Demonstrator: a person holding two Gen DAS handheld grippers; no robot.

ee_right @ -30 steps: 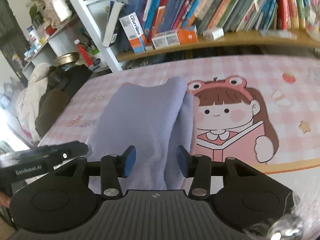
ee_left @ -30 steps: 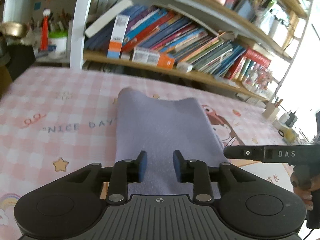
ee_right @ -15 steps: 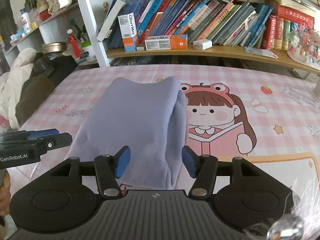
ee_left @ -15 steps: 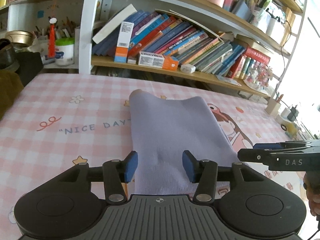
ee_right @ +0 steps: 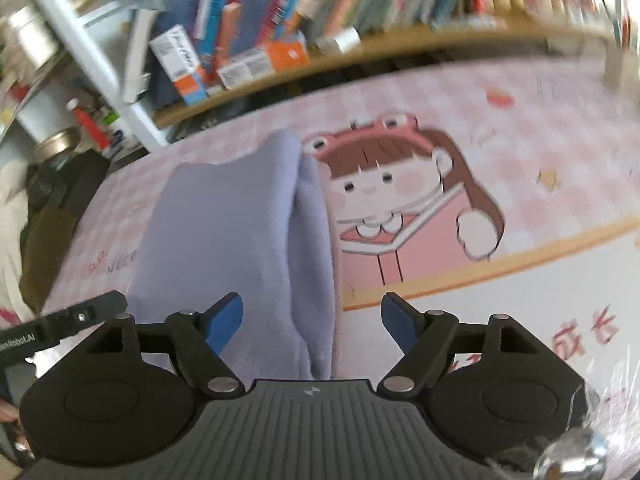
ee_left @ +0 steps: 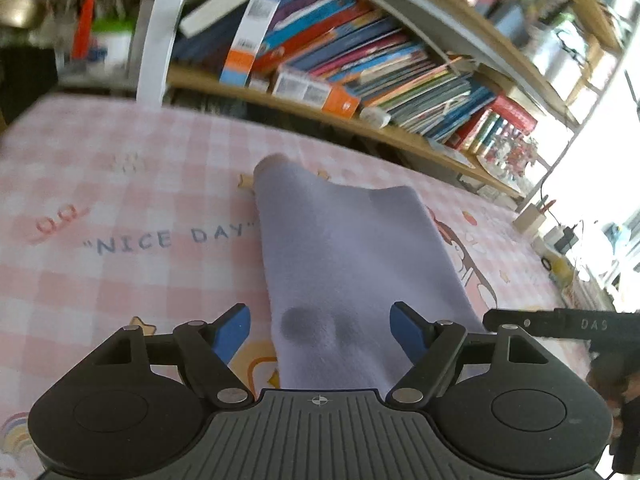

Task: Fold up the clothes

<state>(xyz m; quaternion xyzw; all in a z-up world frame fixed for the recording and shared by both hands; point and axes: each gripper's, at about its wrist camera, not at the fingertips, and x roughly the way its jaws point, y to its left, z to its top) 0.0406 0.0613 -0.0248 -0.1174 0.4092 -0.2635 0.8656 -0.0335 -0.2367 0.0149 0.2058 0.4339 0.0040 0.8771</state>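
A pink checked tablecloth (ee_left: 120, 200) with a cartoon girl (ee_right: 396, 184) print covers the table. A folded lilac garment (ee_left: 352, 264) lies flat at the frame's centre.

Left tool (ee_left: 320, 330), right tool (ee_right: 312, 322): jaws just been opening, wide, gripping nothing.

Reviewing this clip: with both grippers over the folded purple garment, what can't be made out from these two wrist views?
- Near edge of the purple garment: hidden behind the left gripper body in the left wrist view, and behind the right gripper body in the right wrist view.
- Book titles: motion blur, right wrist view.
- Garment type: folded, not identifiable.
- Tablecloth lettering, right wrist view: blurred, partly cut off.
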